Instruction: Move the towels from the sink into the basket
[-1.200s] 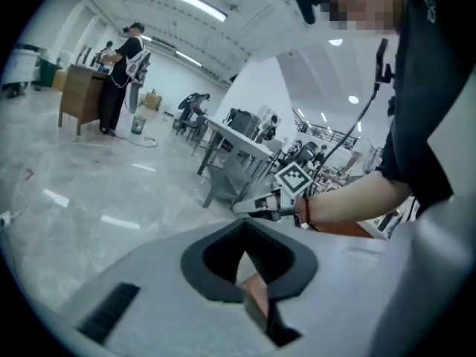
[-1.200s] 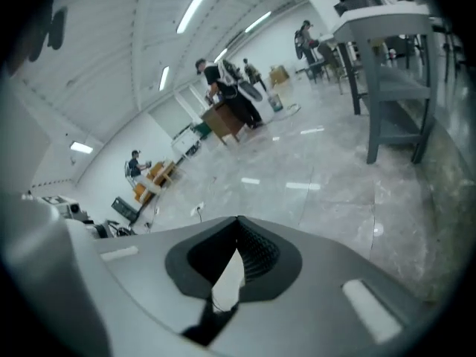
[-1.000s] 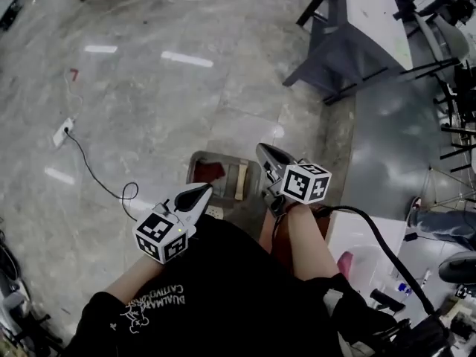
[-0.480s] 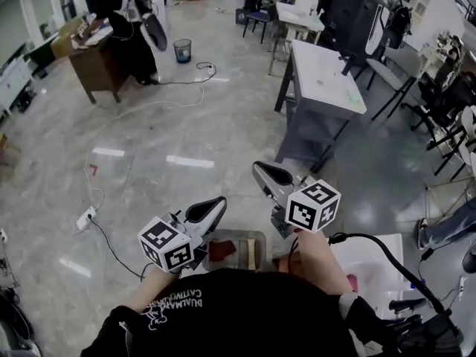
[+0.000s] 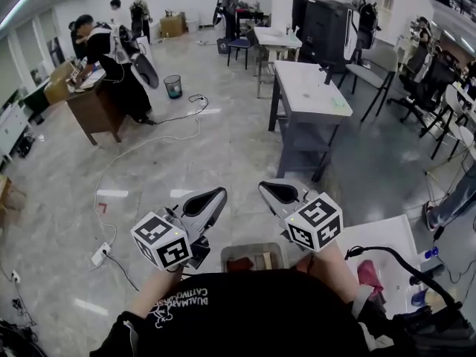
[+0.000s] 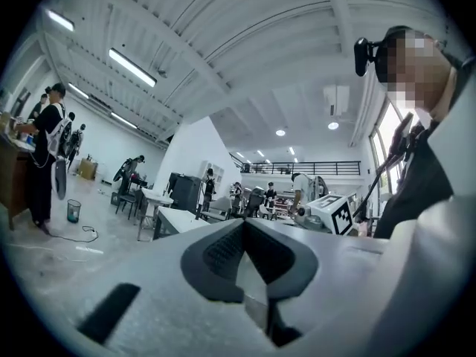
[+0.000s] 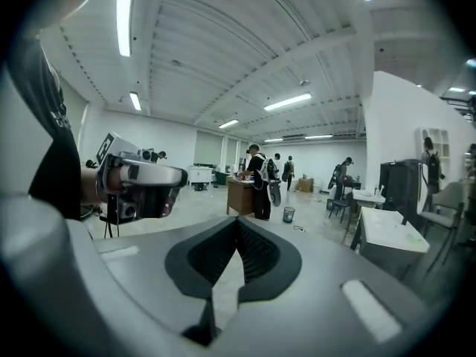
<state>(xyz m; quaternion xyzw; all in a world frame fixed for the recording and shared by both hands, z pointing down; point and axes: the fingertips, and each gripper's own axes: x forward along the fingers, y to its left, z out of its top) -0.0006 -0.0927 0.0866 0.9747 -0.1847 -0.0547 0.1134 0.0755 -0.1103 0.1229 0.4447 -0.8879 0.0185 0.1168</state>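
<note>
Both grippers are held up in front of my chest and point level into the room. In the head view my left gripper (image 5: 216, 196) and my right gripper (image 5: 265, 189) are side by side, each empty. The left gripper view shows its jaws (image 6: 242, 222) shut tip to tip with nothing between them. So does the right gripper view for its own jaws (image 7: 236, 220). Below them on the floor stands a grey container (image 5: 253, 247) with a red cloth (image 5: 239, 263) in it. A pink-red towel (image 5: 370, 277) lies on the white unit (image 5: 383, 240) at my right.
A grey table (image 5: 309, 88) stands ahead on the right, with chairs and a dark cabinet beyond it. People work at a wooden desk (image 5: 93, 99) at the far left, near a waste bin (image 5: 172, 86). A cable and power strip (image 5: 100, 255) lie on the floor at left.
Both grippers have risen from near the floor container to chest height and rolled. The head view has tilted up from the floor to the whole room. Jaws stay shut and empty.
</note>
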